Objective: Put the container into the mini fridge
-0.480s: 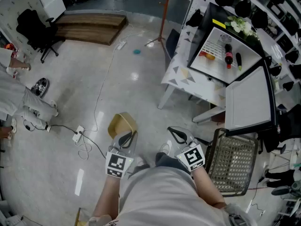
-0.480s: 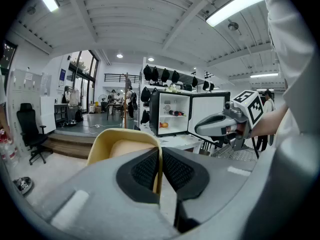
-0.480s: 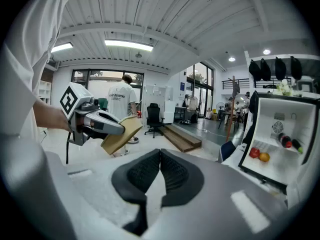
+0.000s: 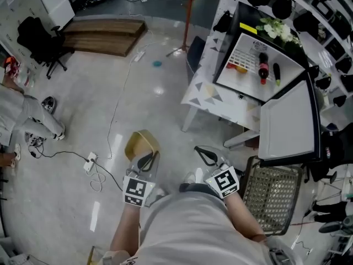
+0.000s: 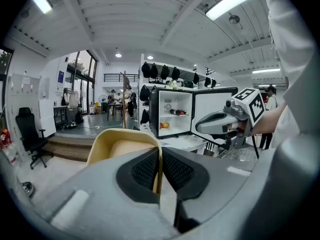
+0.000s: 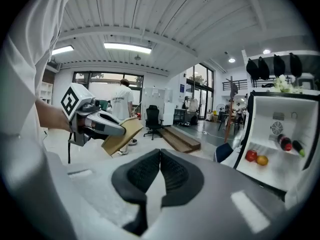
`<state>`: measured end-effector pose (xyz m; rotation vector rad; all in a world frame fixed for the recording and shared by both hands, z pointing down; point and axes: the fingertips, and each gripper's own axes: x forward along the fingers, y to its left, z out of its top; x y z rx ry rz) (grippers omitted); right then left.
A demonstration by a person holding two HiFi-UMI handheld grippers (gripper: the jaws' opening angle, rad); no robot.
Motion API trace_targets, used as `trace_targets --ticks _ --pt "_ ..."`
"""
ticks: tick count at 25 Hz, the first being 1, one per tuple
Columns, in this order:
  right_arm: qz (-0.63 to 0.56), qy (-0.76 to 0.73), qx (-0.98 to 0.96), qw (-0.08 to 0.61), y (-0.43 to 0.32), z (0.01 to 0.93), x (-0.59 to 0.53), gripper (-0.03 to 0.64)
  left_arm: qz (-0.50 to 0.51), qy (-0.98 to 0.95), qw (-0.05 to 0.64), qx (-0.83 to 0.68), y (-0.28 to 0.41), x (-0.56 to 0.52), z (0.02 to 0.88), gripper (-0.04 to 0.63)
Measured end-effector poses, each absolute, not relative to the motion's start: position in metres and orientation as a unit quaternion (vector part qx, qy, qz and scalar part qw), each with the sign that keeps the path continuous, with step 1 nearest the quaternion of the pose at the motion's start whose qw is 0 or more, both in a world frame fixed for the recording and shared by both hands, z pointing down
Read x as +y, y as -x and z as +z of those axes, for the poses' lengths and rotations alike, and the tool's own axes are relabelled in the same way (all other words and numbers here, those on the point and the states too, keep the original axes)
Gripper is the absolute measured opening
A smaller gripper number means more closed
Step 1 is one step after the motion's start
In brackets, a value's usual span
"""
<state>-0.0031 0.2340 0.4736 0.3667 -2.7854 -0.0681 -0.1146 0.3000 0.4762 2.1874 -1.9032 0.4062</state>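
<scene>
Progress early: left gripper [image 4: 148, 160] jaws pinch rim of tan plastic container [image 4: 141, 145], right gripper [image 4: 204, 155] jaws closed empty; open black mini fridge [image 4: 259, 65] well apart, placement remains.

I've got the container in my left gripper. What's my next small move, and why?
Probably carry the container toward the fridge, ahead on your right. The left gripper pinches its wall, the door stands open, and the fridge looks too far off to reach from here.
</scene>
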Motion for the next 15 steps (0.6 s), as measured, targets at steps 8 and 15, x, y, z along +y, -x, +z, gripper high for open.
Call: trace_targets --ticks 8,15 --pt "-0.031 -0.13 -0.978 0.162 -0.045 0.479 0.162 0.005 0.154 -0.733 0.119 -0.651 0.074 0.227 0.489 0.018" --pt "-0.014 -0.139 -0.975 0.174 -0.078 0.498 0.109 0.005 0.165 -0.741 0.131 -0.637 0.037 0.177 0.506 0.018"
